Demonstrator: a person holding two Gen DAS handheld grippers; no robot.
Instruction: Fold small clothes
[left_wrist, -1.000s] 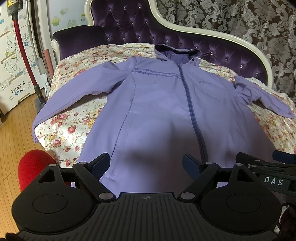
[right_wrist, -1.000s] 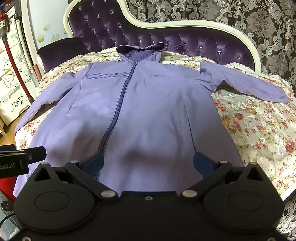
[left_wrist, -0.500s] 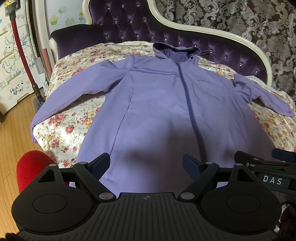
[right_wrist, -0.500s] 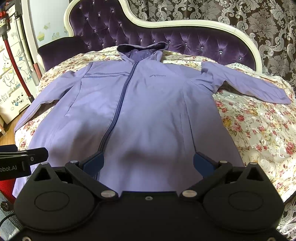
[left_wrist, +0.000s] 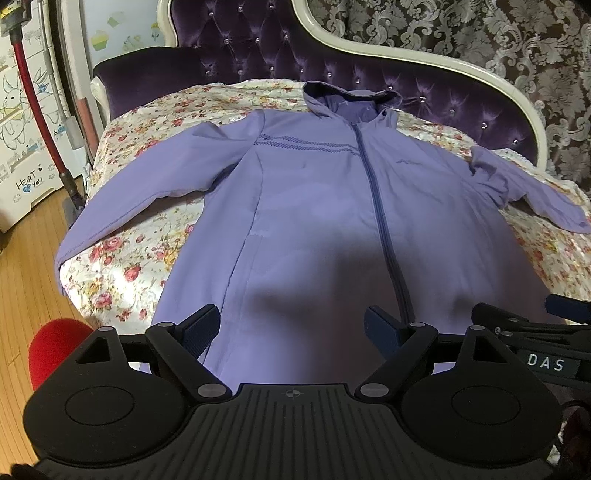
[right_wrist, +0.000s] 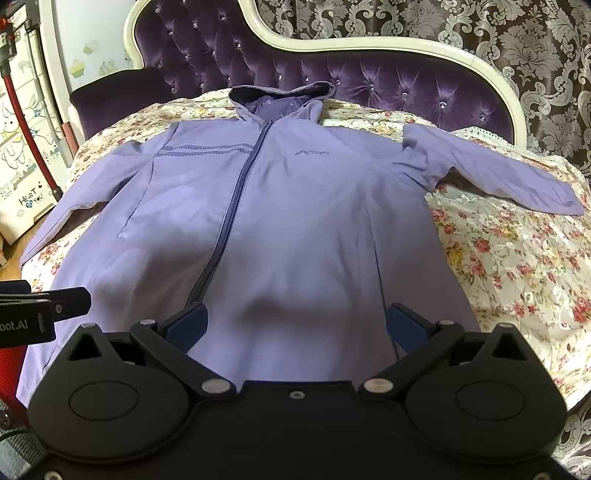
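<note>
Nothing has moved since the earlier frames: the purple jacket (right_wrist: 295, 206) lies spread flat on the floral bedspread (right_wrist: 517, 266), hood at the far end. Both the left gripper (left_wrist: 291, 328) and right gripper (right_wrist: 295, 325) hover over its near hem, jaws wide apart and holding nothing.

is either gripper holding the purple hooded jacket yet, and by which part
Nothing is held. The left gripper and right gripper are both open above the hem of the purple hooded zip jacket.
</note>
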